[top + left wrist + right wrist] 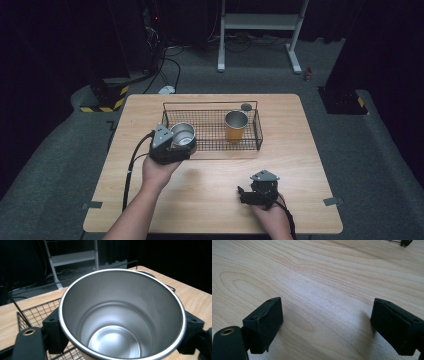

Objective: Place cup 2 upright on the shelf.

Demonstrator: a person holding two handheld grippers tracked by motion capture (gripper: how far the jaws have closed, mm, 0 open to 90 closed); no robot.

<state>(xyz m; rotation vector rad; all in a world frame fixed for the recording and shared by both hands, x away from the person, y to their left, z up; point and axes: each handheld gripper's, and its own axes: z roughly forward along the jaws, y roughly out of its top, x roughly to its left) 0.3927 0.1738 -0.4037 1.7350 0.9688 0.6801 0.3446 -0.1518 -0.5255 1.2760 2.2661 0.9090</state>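
Gleaming steel crowded the left gripper view: the silver cup [122, 315] sat clamped between the black jaws, one pad [53, 333] pressed to its outer wall just under the rolled rim and the other opposite. From the high view the left gripper [176, 148] carried that cup over the near left corner of the wire basket [257, 131], upright and mouth up, while a yellow cup [236, 125] stood inside the basket toward its right end and a small dark lid [246, 106] lay on the wooden table [210, 195] just behind the basket. The right gripper [327, 322] rested low over bare wood near the front edge, jaws spread wide with nothing between them. The cup looked rigid, thin-walled and empty, so probably light, but its polished, slightly tapering side seemed likely to slide in hard pads. A grip across the wall high up, close below the rim, seemed the safest hold, keeping it level so it could not pivot.
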